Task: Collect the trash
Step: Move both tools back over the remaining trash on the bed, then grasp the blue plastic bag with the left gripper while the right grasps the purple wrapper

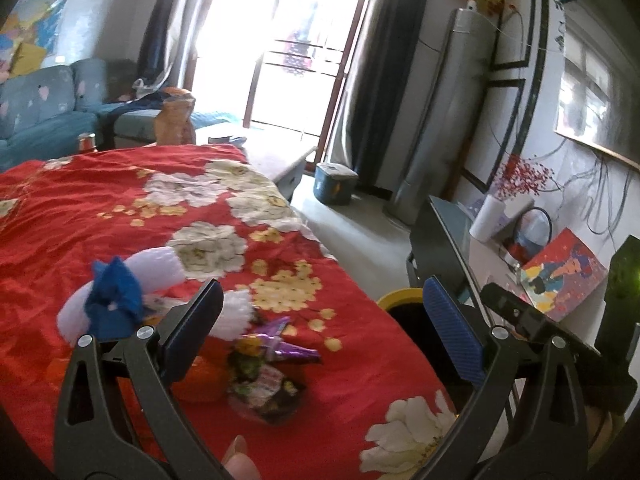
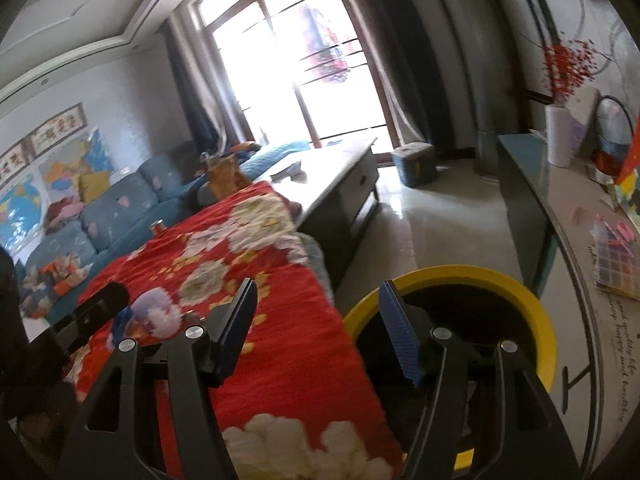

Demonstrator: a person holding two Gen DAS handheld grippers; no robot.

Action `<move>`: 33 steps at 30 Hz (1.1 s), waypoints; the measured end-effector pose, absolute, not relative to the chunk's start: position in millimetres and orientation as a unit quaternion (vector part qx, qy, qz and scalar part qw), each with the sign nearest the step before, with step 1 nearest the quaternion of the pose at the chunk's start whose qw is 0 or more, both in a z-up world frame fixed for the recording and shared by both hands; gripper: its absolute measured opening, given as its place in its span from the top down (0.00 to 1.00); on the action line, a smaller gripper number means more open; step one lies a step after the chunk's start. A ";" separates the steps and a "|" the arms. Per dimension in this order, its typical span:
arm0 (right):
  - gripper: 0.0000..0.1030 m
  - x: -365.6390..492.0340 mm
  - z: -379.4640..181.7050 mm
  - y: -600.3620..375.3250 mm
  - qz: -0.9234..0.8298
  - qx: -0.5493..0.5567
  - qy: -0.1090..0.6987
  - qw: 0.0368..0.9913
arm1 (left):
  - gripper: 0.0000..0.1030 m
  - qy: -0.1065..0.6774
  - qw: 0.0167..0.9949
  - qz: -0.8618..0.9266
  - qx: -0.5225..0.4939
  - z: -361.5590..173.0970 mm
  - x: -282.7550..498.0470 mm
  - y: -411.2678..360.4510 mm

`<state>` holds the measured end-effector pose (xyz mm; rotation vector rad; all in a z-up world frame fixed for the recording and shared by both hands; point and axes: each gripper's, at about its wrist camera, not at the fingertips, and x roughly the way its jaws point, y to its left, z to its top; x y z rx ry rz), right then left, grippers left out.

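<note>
Both grippers are released, with nothing between the fingers. The left gripper (image 1: 320, 328) is above the red cloth (image 1: 120, 208), near the wrappers (image 1: 264, 376) lying on it. The right gripper (image 2: 316, 332) is at the cloth's edge, beside the yellow bin (image 2: 536, 304).

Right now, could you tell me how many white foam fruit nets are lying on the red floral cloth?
2: one white foam net behind the crumpled blue paper, another beside the left gripper's finger. Others may be hidden behind the gripper.
</note>
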<state>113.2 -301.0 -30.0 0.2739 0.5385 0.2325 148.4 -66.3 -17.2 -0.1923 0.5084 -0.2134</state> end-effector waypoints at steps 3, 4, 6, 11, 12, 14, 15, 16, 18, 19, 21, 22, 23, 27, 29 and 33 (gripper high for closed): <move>0.41 111.4 -28.6 -287.6 0.131 0.124 0.266 0.947 | 0.11 0.249 0.959 -0.094 -0.102 -16.9 146.7 -55.3; 0.41 111.2 -28.1 -282.7 0.137 0.120 0.267 0.946 | 0.11 0.249 0.959 -0.089 -0.105 -17.1 145.6 -50.8; 0.41 110.3 -28.7 -272.3 0.148 0.115 0.271 0.944 | 0.11 0.248 0.959 -0.082 -0.109 -17.1 143.5 -43.3; 0.41 108.7 -29.5 -252.5 0.172 0.100 0.278 0.940 | 0.11 0.247 0.959 -0.058 -0.124 -18.1 139.3 -19.9; 0.41 108.7 -29.5 -248.3 0.175 0.098 0.279 0.939 | 0.11 0.248 0.959 -0.055 -0.128 -18.0 138.8 -15.8; 0.41 108.4 -29.5 -240.2 0.186 0.092 0.282 0.937 | 0.11 0.246 0.959 -0.045 -0.134 -18.3 136.5 -6.5; 0.41 108.4 -29.5 -235.7 0.191 0.088 0.284 0.935 | 0.11 0.247 0.959 -0.042 -0.136 -18.1 135.5 -2.2; 0.41 107.1 -29.9 -230.8 0.194 0.086 0.284 0.935 | 0.11 0.247 0.958 -0.038 -0.137 -18.2 134.7 1.9; 0.41 106.3 -29.4 -221.1 0.205 0.081 0.287 0.932 | 0.11 0.247 0.958 -0.030 -0.140 -18.3 132.2 9.9; 0.41 105.6 -29.2 -218.3 0.208 0.079 0.287 0.932 | 0.11 0.246 0.958 -0.026 -0.142 -18.3 130.9 13.5; 0.41 104.5 -28.9 -211.6 0.217 0.074 0.288 0.930 | 0.11 0.246 0.958 -0.019 -0.145 -18.8 129.2 21.1; 0.41 104.0 -28.7 -206.3 0.223 0.071 0.288 0.928 | 0.11 0.246 0.958 -0.014 -0.147 -19.2 128.3 25.5; 0.41 104.4 -28.4 -203.0 0.227 0.069 0.290 0.927 | 0.11 0.246 0.958 -0.009 -0.149 -19.4 127.4 30.1; 0.41 105.2 -28.3 -187.1 0.241 0.062 0.295 0.922 | 0.11 0.249 0.956 0.008 -0.156 -20.9 126.1 45.2; 0.39 105.7 -29.1 -179.5 0.247 0.054 0.297 0.921 | 0.11 0.253 0.954 0.016 -0.158 -22.6 125.6 51.6; 0.39 109.1 -32.0 -164.3 0.262 0.039 0.304 0.915 | 0.11 0.260 0.951 0.029 -0.166 -26.1 124.7 67.8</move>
